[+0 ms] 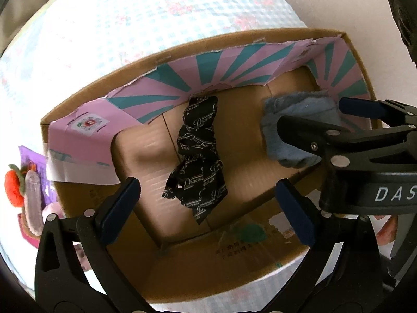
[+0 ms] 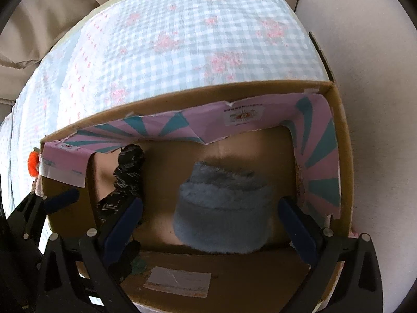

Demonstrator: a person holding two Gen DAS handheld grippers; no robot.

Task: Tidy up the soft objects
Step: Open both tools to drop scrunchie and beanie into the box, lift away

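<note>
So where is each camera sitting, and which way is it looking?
Left wrist: sits on the left gripper, looking down into the brown cardboard box at the black printed cloth; its open jaws and the right gripper show.
Right wrist: sits on the right gripper, facing the fluffy blue-grey cloth between its open jaws.
Both share the box, both cloths and the checked bedsheet.

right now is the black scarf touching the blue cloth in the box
Apart. The left wrist view shows bare cardboard floor between the black scarf and the blue cloth.
</note>
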